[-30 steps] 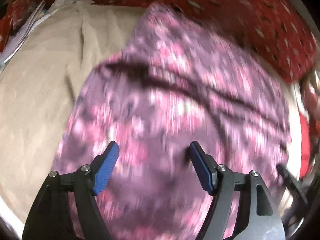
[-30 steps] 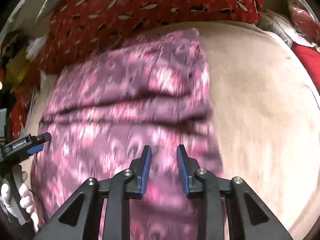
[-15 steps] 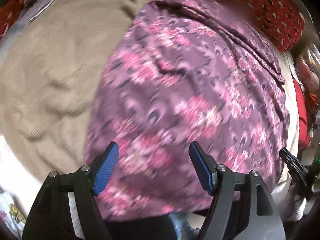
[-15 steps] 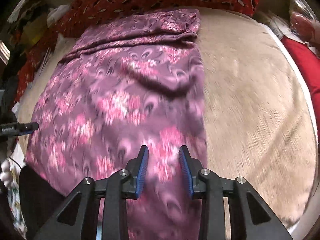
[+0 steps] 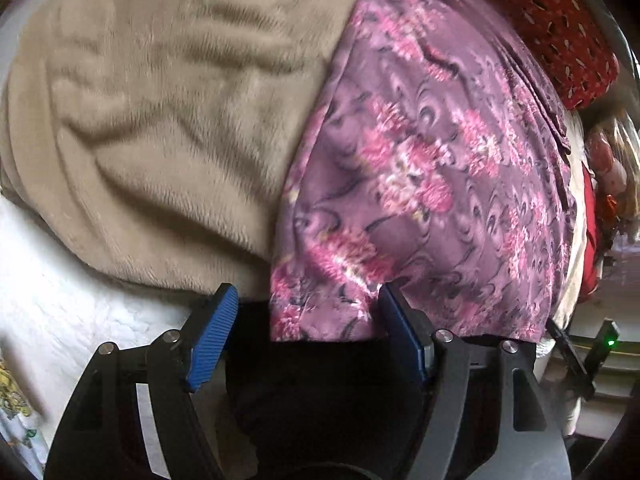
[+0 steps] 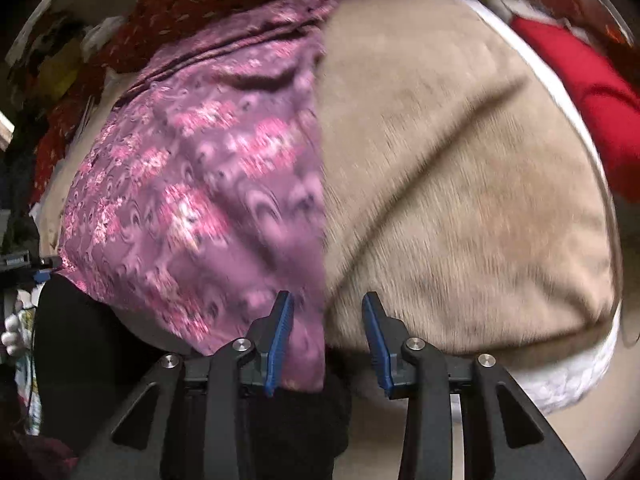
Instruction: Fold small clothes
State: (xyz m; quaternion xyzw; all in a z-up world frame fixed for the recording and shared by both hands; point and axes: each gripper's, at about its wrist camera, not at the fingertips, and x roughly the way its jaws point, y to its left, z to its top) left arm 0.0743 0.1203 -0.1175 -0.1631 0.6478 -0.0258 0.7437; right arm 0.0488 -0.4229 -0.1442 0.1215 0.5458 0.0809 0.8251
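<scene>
Purple garment [image 5: 432, 168] with pink flower print, spread flat on a beige fleece blanket [image 5: 160, 120], long edges running from near to far. Near hem hanging just over the blanket's near edge, above something dark and unidentifiable below. A few shallow creases near the far end, where the cloth meets a red patterned fabric [image 5: 560, 32]. In the right wrist view, same garment [image 6: 208, 184] lying on the left part of the blanket [image 6: 460, 184], its right edge fairly straight.

Left gripper [image 5: 308, 330] at the garment's near left corner, blue-padded fingers [image 5: 212, 336] standing wide apart; corner of the hem between them but not pressed by either pad, the right finger just beside the cloth. Right gripper [image 6: 326, 338] at the near right corner, jaws opening; the garment's edge strip lies against the left pad, the right pad clear of it over blanket, so nothing clamped.

White textured cover [image 5: 60, 312] showing under the blanket at near left, and as a white rim [image 6: 576, 376] at near right. Bright red cloth [image 6: 592, 92] at far right beyond the blanket. Right gripper's black tip with a green light also visible at the left view's right edge.
</scene>
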